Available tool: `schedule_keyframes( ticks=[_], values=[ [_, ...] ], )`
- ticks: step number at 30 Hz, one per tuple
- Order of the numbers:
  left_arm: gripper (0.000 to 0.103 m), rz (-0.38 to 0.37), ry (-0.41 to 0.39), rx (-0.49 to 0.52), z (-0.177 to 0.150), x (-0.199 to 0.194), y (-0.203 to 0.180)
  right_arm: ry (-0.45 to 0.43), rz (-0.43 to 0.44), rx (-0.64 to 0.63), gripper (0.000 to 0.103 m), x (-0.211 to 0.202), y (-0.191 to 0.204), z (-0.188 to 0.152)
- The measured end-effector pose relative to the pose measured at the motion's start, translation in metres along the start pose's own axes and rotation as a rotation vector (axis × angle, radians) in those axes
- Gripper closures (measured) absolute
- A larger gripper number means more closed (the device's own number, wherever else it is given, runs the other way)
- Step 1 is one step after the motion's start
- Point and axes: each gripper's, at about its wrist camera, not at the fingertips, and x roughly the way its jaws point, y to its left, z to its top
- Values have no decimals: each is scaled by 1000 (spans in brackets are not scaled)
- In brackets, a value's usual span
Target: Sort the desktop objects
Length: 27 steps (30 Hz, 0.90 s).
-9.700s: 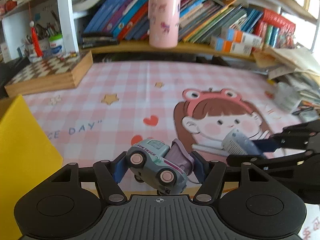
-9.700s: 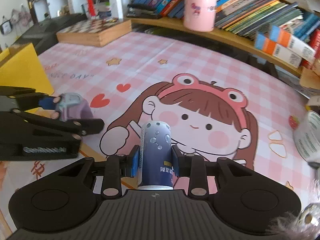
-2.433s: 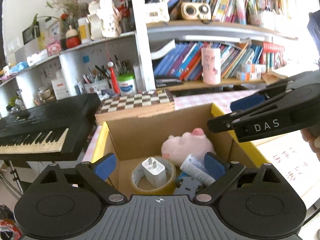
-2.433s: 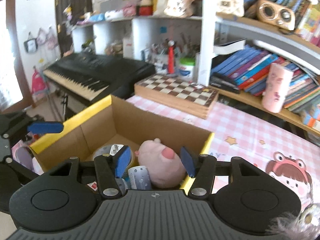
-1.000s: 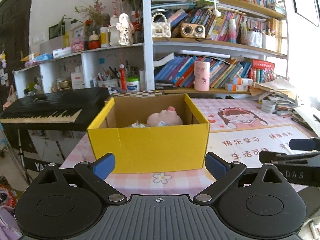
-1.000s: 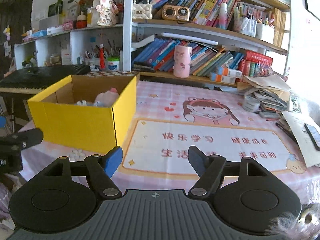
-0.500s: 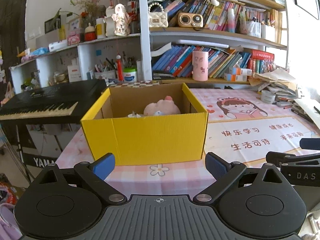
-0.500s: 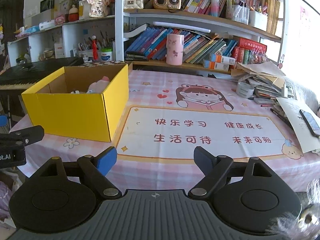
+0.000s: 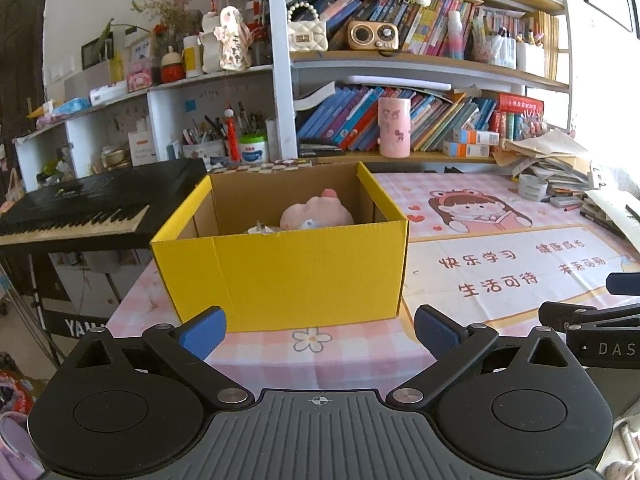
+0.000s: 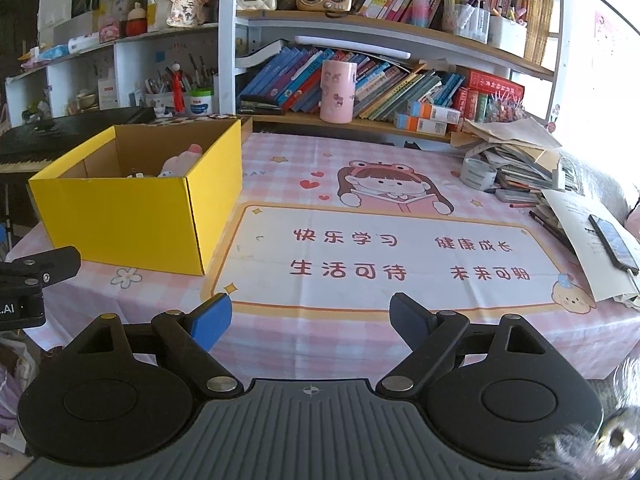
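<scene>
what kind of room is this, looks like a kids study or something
Most likely a child's study or bedroom desk: a pink checked cartoon desk mat, crowded shelves of slanted books, and a black electronic keyboard beside the yellow cardboard box.

A child's study corner at home: white shelves [image 10: 360, 28] crammed with books, trinkets and pen cups, a black keyboard piano [image 9: 80, 208] at the side, and a counter [image 10: 360, 264] under a pink cartoon-girl mat, with papers [image 10: 516, 152] piled by the window.

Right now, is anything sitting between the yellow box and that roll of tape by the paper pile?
Only the printed desk mat; the right wrist view shows nothing standing between the yellow box and the tape roll.
</scene>
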Motion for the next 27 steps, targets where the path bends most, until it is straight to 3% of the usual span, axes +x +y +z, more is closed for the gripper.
schedule_keyframes(
  ticks=[27],
  values=[
    [1,-14,57,20,1,14,-5,42,-21,17,15,9,-7,-1]
  ],
)
